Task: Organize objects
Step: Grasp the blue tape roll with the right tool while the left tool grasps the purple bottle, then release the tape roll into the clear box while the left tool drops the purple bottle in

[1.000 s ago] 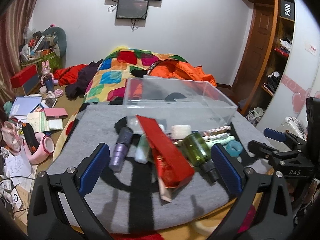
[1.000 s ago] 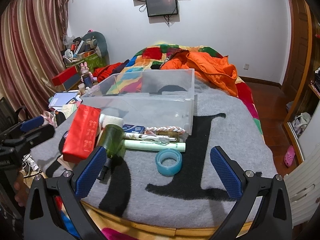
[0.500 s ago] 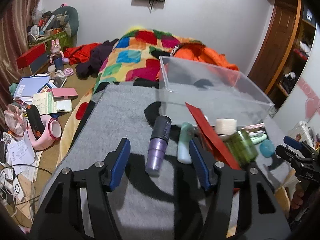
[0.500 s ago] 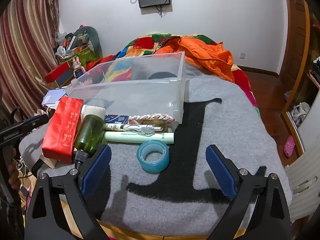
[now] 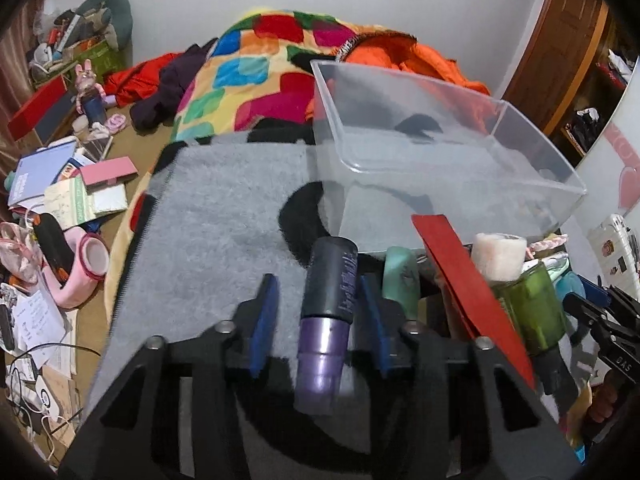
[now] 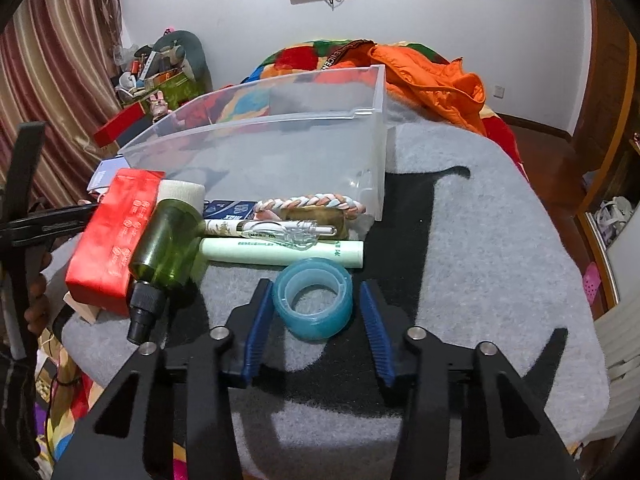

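Observation:
A purple tube with a dark cap (image 5: 326, 320) lies on the grey blanket (image 5: 224, 216) between the fingers of my left gripper (image 5: 320, 316), which is open with gaps on both sides. A blue tape roll (image 6: 313, 298) lies between the fingers of my right gripper (image 6: 316, 312), also open and not touching it. An empty clear plastic bin (image 5: 440, 152) stands just beyond; it also shows in the right wrist view (image 6: 280, 152). A red box (image 6: 112, 240), a green bottle (image 6: 166, 248) and a pale green tube (image 6: 280, 252) lie in front of the bin.
A mint tube (image 5: 400, 280), a white roll (image 5: 498, 254), a braided cord (image 6: 312, 204) and a pen (image 6: 272, 230) lie by the bin. A colourful quilt (image 5: 256, 76) and an orange jacket (image 6: 432, 76) lie behind. The floor at left (image 5: 60, 200) is cluttered.
Both grippers have moved forward and down and narrowed. The left now straddles the purple tube and the right straddles the tape roll.

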`<state>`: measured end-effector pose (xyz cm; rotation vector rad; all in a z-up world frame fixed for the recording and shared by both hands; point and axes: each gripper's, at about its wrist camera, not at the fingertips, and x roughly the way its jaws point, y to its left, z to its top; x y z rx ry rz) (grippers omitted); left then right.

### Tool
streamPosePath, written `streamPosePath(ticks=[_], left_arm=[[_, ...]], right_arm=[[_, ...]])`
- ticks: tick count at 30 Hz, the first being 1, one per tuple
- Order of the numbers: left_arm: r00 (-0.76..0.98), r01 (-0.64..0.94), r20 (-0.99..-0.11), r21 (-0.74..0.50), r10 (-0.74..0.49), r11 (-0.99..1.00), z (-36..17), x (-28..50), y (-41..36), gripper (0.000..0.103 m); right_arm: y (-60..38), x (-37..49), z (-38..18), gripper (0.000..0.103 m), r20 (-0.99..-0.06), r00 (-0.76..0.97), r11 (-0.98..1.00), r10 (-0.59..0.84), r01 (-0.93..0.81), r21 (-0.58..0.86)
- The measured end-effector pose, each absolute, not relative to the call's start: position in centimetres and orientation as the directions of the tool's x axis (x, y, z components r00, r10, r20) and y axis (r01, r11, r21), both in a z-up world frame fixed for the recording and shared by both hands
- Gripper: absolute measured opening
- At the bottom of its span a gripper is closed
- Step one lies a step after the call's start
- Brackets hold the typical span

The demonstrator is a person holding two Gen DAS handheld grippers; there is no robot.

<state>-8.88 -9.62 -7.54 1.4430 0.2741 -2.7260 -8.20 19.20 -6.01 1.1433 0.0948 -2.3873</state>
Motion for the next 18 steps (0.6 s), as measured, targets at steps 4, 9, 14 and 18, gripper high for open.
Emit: streamPosePath(ticks=[4,9,14,18], left_arm=[[-0.579,0.134,-0.815,-0.112,0.014,-0.985,-7.7,-8.7,-9.3,0.025],[-0.619,0.147,-0.786,-0.123,0.006,-0.981,-6.4,-7.4,-9.3,0.025],[-0.677,0.143,-0.735,-0.106,-0.019,-0.984,-3.5,-6.2,-9.0,0.025],[-0.726,0.13,-0.688,-0.114,-0.016,-0.985,-1.0,-5.8,-8.7,0.025]], right_arm=[[19.1,-8.0,-5.8,0.036,-0.743,-0.54,-0.879,-0.395,0.458,0.134],[19.7,-7.8,-4.7,0.036,-0.721,-0.561,-0.879,-0.407,0.455,0.142],[20.0,-8.0,-2.9,0.036,-0.691,-0.584,-0.876,-0.425,0.457,0.153],[20.0,-8.4,-1.2,0.036,-0.662,-0.609,-0.873,-0.436,0.465,0.148]])
